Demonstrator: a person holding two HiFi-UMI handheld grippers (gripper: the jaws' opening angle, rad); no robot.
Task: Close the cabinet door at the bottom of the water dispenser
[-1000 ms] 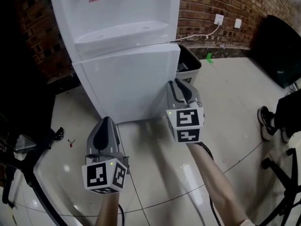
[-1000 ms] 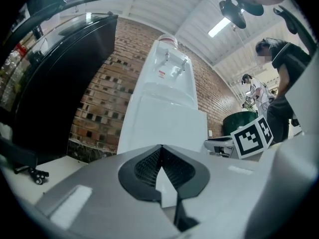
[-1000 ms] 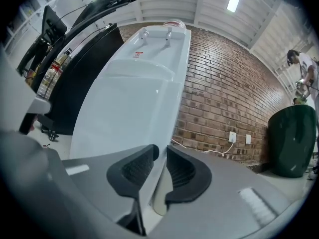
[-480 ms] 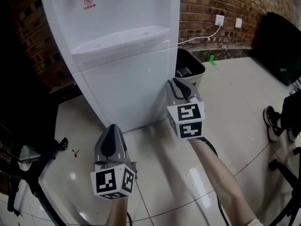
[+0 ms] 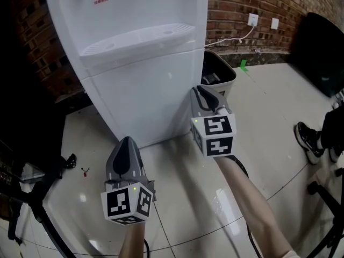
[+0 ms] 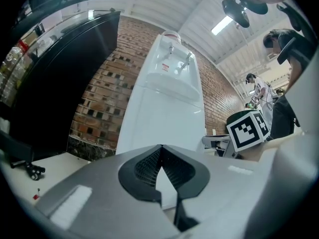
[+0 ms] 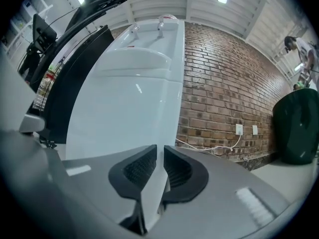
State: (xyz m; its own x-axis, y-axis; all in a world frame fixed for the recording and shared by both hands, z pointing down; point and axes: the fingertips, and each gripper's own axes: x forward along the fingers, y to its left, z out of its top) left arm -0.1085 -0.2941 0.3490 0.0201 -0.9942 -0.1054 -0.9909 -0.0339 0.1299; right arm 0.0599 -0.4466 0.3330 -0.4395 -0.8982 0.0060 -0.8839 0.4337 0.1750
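Note:
The white water dispenser [image 5: 134, 47] stands against the brick wall. Its bottom cabinet door [image 5: 150, 101] lies flush with the body. My right gripper [image 5: 201, 94] is level at the door's right edge, close to the corner. Its jaws are closing, a narrow gap still shows between them, and I see nothing held. In the right gripper view the gripper [image 7: 160, 151] faces the dispenser's corner [image 7: 129, 108]. My left gripper [image 5: 126, 145] hangs lower and nearer, in front of the door and apart from it. Its tips [image 6: 160, 148] meet with nothing in them.
A black waste bin [image 5: 219, 73] stands just right of the dispenser. A wall socket with a white cable [image 5: 251, 20] is behind it. A dark bulky object [image 5: 322, 47] is at the far right. A shoe [image 5: 306, 138] and chair legs [image 5: 322, 198] are at the right, and tripod legs [image 5: 32, 203] at the left.
The door's right edge stood slightly out from the body a second ago; now it lies flush. My right gripper has shifted a little beside that edge. The left gripper has barely moved.

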